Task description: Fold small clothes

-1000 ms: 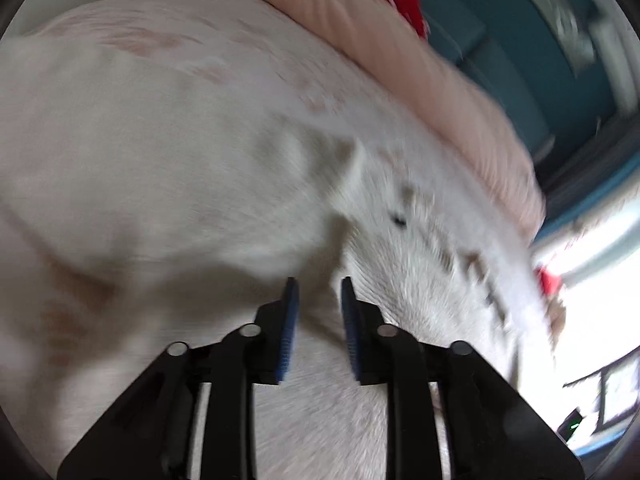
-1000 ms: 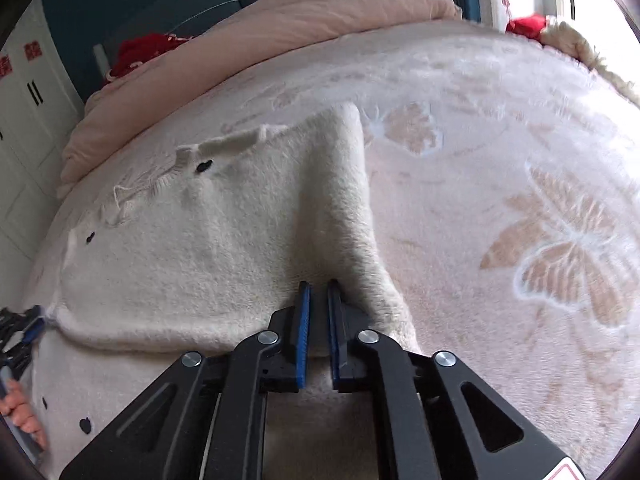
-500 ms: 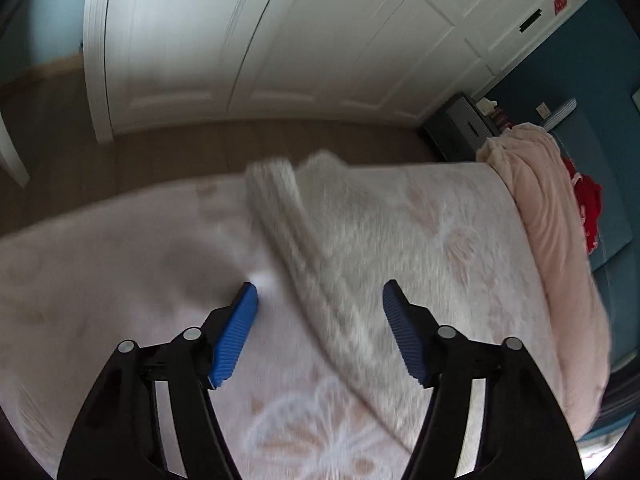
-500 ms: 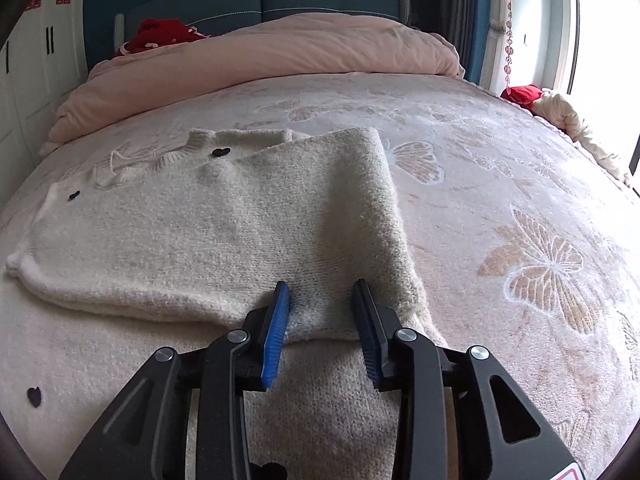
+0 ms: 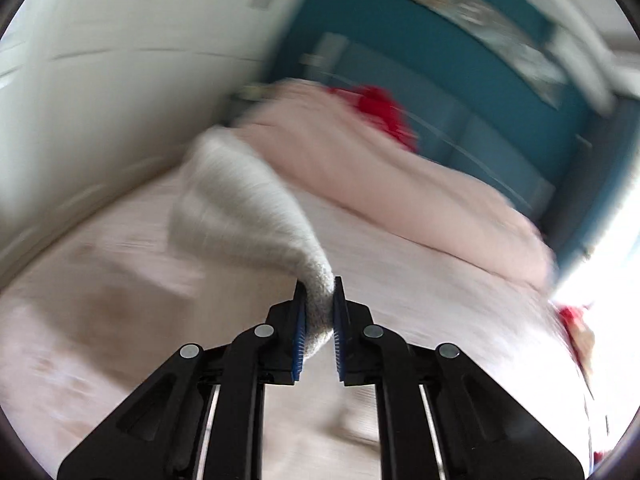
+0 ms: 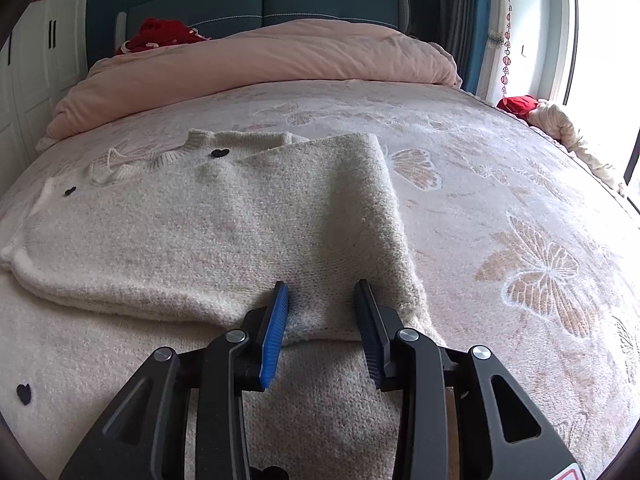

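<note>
A: Start on the left. What has your left tool (image 5: 319, 312) got?

B: Your left tool is clamped down narrow on a bunched end of the cream knit sweater (image 5: 256, 216). The wool sits pinched between the blue pads (image 5: 299, 332), and the rest of that piece trails away from the tips, lifted clear of the bed (image 5: 100, 320). The view there is badly smeared, so you cannot tell which part of the garment it is.

A: And behind it?

B: A white wardrobe (image 5: 120, 60) on the left, the rolled pink duvet (image 5: 400, 184) across the head of the bed, something red (image 5: 384, 108) on top of it, and a teal wall (image 5: 460, 60).

A: Now the middle, from your right wrist.

B: The sweater (image 6: 192, 232) lies flat on the butterfly-patterned bedspread (image 6: 520, 220), collar (image 6: 240, 138) towards the duvet (image 6: 260, 64). One side is folded over onto the body, leaving a straight folded edge on the right. Small black hearts (image 6: 220, 153) dot the knit.

A: And your right tool (image 6: 322, 308)?

B: Its jaws stand partly apart, low over the near end of the folded panel. The knit lies between the fingers (image 6: 276, 320), but the pads are not pressing it.

A: Far right?

B: A cream bundle (image 6: 568, 136) and a red item (image 6: 518, 104) at the bed's edge by the bright window (image 6: 600, 40).
</note>
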